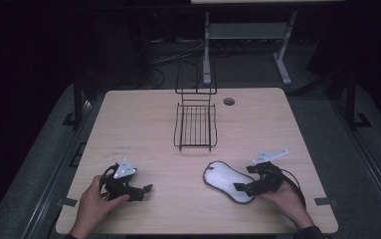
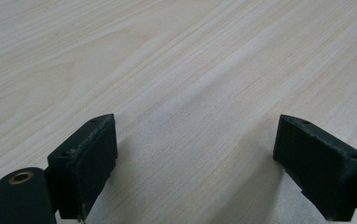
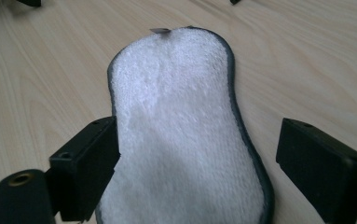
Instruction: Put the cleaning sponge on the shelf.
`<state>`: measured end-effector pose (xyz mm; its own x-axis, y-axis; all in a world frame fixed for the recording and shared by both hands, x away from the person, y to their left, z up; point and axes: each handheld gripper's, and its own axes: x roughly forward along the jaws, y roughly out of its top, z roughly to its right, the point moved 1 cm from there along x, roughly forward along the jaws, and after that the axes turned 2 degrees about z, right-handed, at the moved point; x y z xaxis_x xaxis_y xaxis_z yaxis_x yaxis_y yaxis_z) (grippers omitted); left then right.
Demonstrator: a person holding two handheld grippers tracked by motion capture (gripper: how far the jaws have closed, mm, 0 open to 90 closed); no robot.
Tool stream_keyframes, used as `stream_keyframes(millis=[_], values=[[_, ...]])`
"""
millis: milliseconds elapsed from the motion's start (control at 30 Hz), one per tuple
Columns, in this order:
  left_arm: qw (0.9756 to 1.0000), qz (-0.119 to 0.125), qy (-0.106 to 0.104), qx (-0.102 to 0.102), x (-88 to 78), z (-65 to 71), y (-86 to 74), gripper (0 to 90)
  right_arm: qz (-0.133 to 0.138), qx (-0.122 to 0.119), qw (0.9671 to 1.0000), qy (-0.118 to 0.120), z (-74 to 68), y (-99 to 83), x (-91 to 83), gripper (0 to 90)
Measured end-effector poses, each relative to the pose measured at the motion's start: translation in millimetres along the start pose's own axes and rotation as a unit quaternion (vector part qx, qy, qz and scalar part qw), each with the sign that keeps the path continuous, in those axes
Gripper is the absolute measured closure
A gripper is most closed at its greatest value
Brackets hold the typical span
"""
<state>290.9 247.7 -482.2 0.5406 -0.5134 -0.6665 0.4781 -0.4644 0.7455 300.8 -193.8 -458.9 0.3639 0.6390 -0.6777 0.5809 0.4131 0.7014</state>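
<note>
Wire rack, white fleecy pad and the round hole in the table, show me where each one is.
wire rack [image 1: 195, 127], high view, on its ribbed floor.
white fleecy pad [image 3: 181, 121], right gripper view, on its fleecy middle.
round hole [image 1: 229, 101], high view, on its dark centre.

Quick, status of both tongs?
Left tongs: open, nothing between the jaws.
Right tongs: open, jaws either side of the white pad, not gripping it.

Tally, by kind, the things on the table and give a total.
Black wire rack: 1
White terry pad with dark edging: 1
Hand-held grippers: 2, the left gripper and the right gripper, both open
Total: 4
</note>
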Motion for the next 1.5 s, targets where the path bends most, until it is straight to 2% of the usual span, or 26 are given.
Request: stream_keyframes(millis=[200,367,733,1033,1167,1233,1500], values=[[1.0,0.0,0.0,0.0,0.0,0.0,0.0,12.7,-0.002,-0.02,0.9998,0.002,-2.6,9.0,10.5,10.1],[1.0,0.002,0.0,-0.002,0.2,0.3,0.0,12.7,-0.013,-0.026,0.9996,0.004,-1.9,13.4,21.3,10.2],[1.0,0.002,0.0,-0.002,0.2,0.4,0.0,12.7,-0.039,-0.044,0.9983,0.002,-7.1,12.9,36.5,10.3],[1.0,0.002,0.0,-0.002,0.2,0.3,0.0,12.7,-0.053,-0.061,0.9967,-0.003,-9.9,12.5,40.3,11.3],[1.0,0.001,0.0,-0.002,0.1,0.3,0.0,12.7,-0.053,-0.065,0.9964,0.0,-11.4,12.2,39.5,14.6],[1.0,0.002,0.0,-0.002,0.2,0.3,0.0,12.7,-0.052,-0.066,0.9964,0.006,-11.6,12.4,38.7,19.4],[1.0,0.002,0.0,-0.002,0.2,0.3,0.0,12.7,-0.05,-0.065,0.9965,0.013,-10.1,12.4,37.0,23.0]])
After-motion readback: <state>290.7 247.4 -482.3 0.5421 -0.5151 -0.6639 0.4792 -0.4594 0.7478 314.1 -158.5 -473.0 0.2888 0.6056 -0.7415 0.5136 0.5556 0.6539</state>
